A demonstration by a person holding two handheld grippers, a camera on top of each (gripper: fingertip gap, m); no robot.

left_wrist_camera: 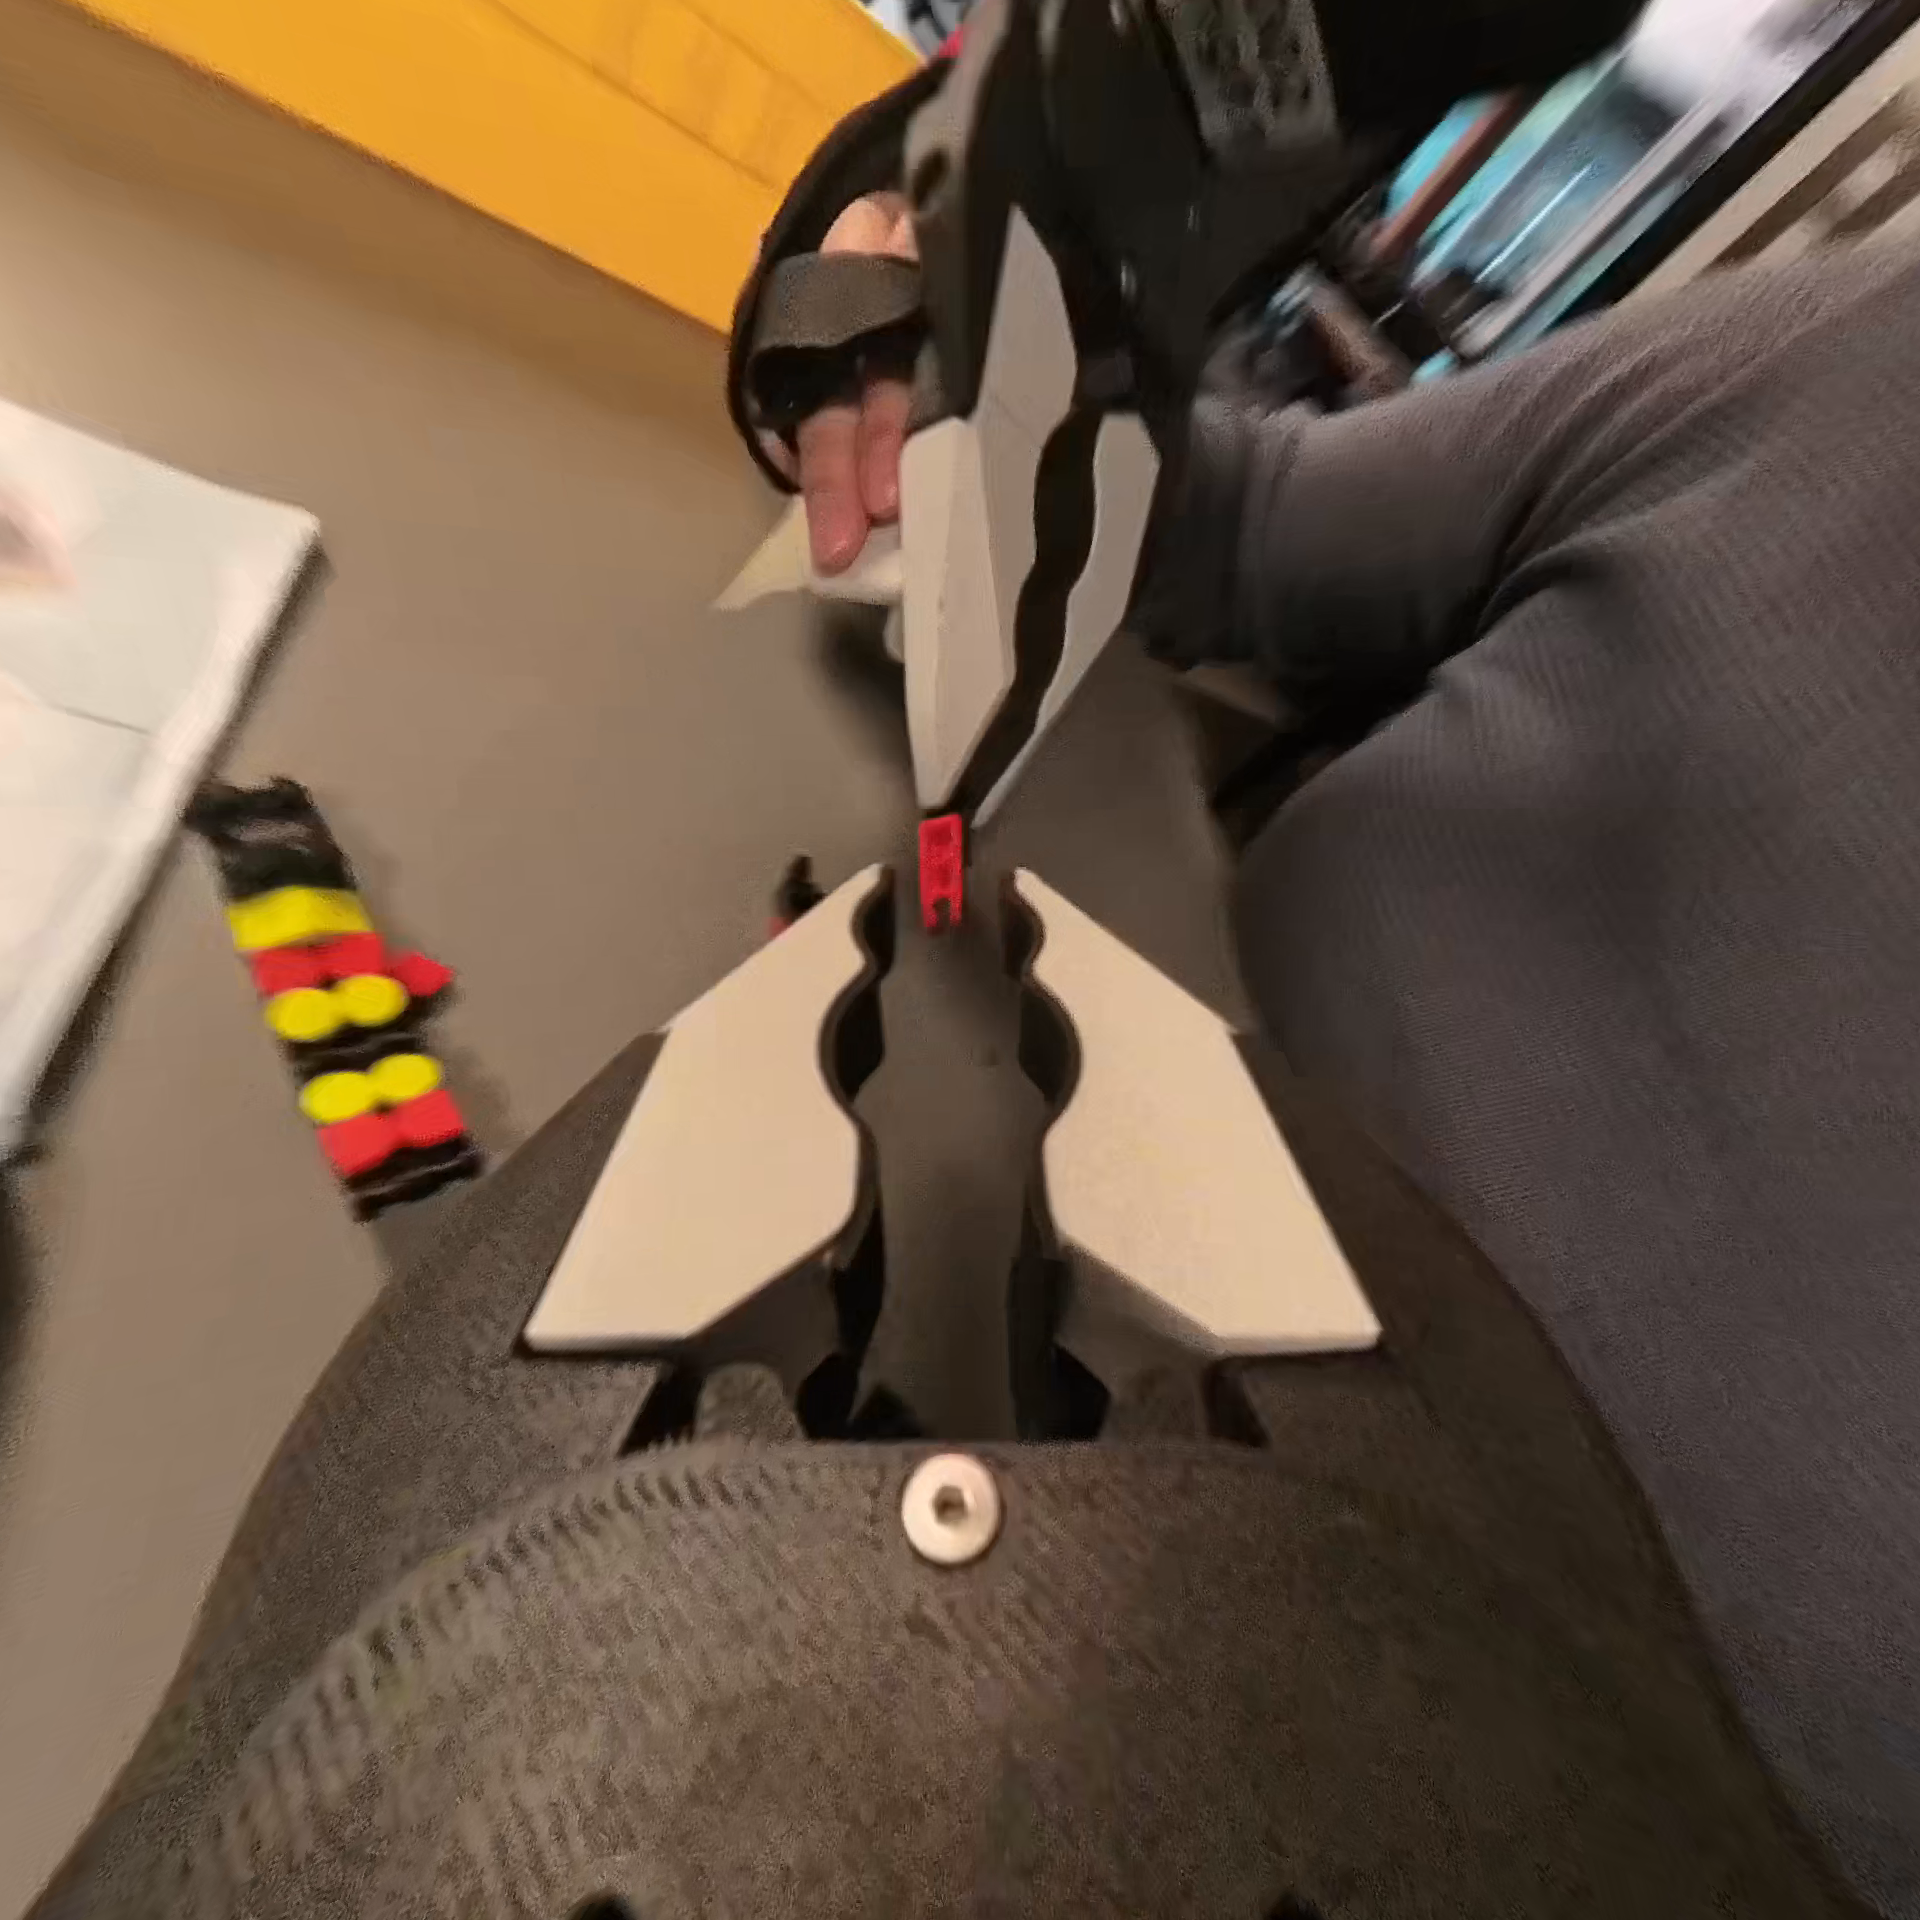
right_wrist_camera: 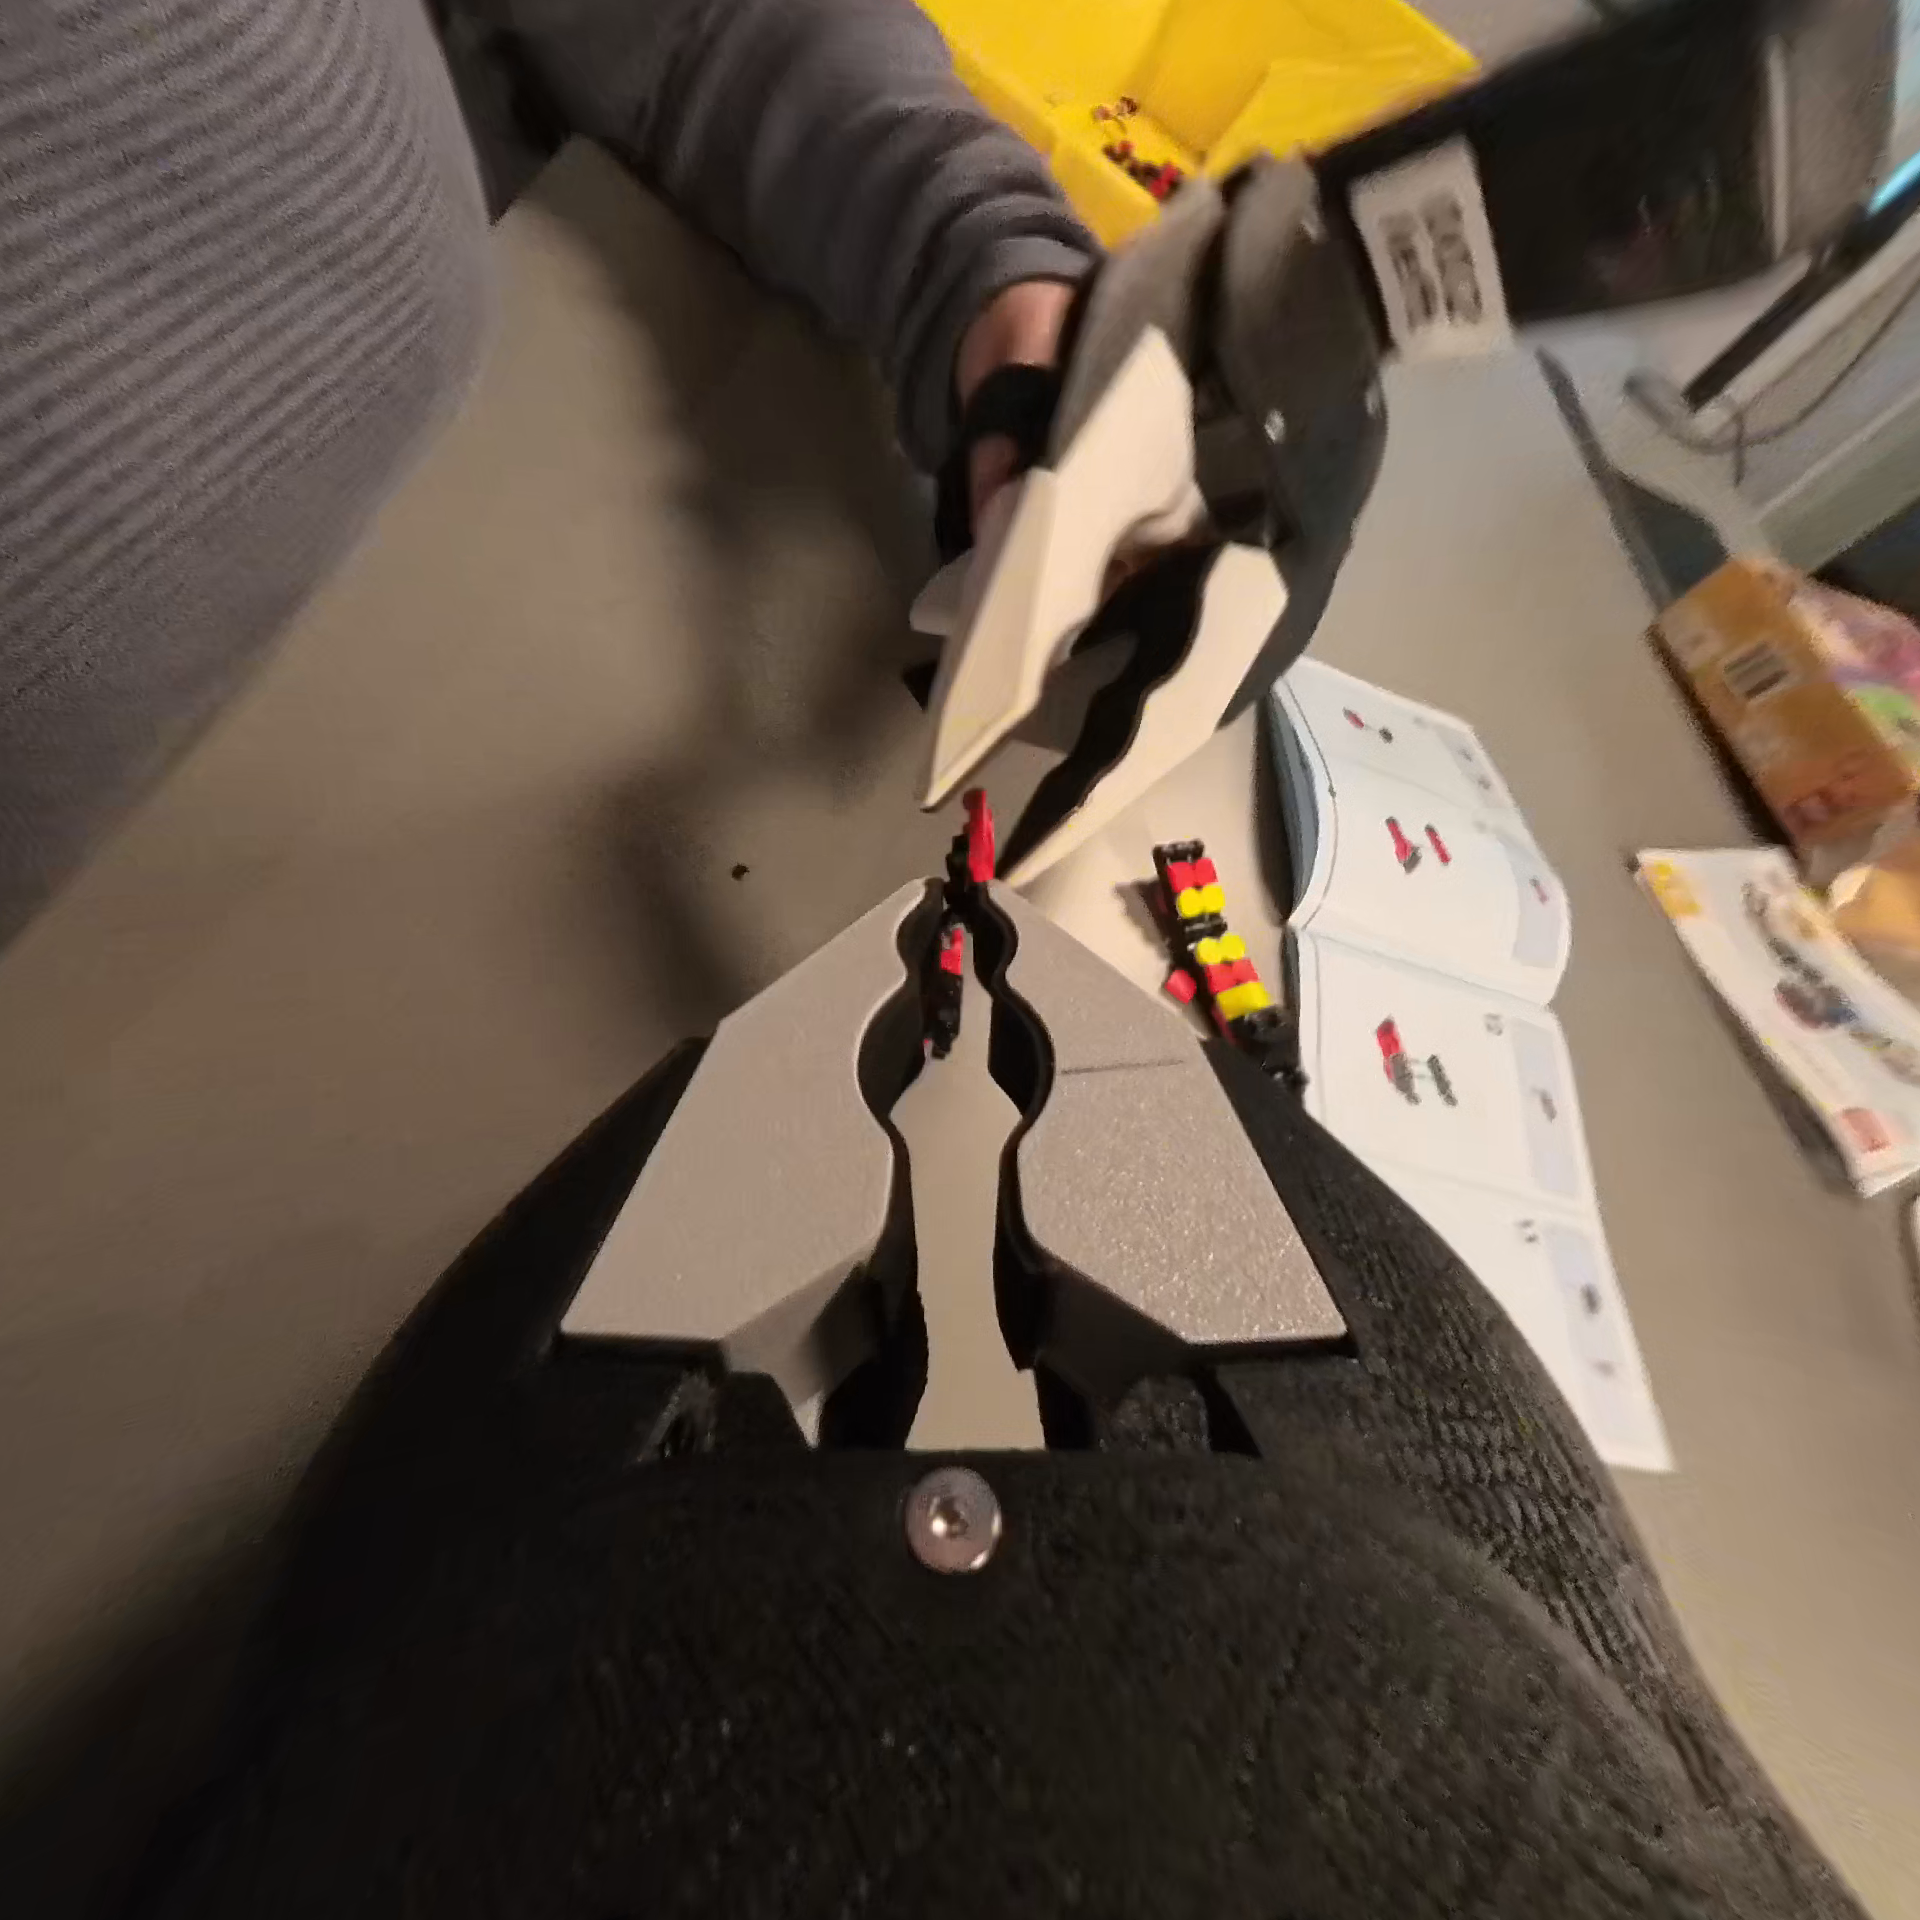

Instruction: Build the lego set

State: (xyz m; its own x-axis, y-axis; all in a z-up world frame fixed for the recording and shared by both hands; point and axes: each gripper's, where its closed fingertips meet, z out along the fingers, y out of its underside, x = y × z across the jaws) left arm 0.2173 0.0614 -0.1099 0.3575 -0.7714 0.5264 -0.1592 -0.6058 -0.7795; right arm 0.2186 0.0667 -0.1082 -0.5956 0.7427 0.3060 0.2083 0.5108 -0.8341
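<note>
- Surface (right_wrist_camera: 364,935): grey and flat. It carries an open instruction booklet (right_wrist_camera: 1455,987) and a yellow bin (right_wrist_camera: 1195,62) at the far edge.
- Partial lego assembly (right_wrist_camera: 1216,956): a black strip with red and yellow pieces. It lies flat on the surface, just beside the booklet and apart from both grippers.
- Right gripper (right_wrist_camera: 961,904): the fingers are nearly closed on a small black-and-red lego piece (right_wrist_camera: 951,956), held clear of the surface.
- Left gripper (left_wrist_camera: 945,883): the fingers stand part open and grip nothing. The red piece sits just between its tips.
- Handling, judged: the piece is light, rigid and smooth, so it can slip or twist under a pinch at the tips. Grip the flat side faces, not the studs. Apply press force squarely, or the small joints may separate.
</note>
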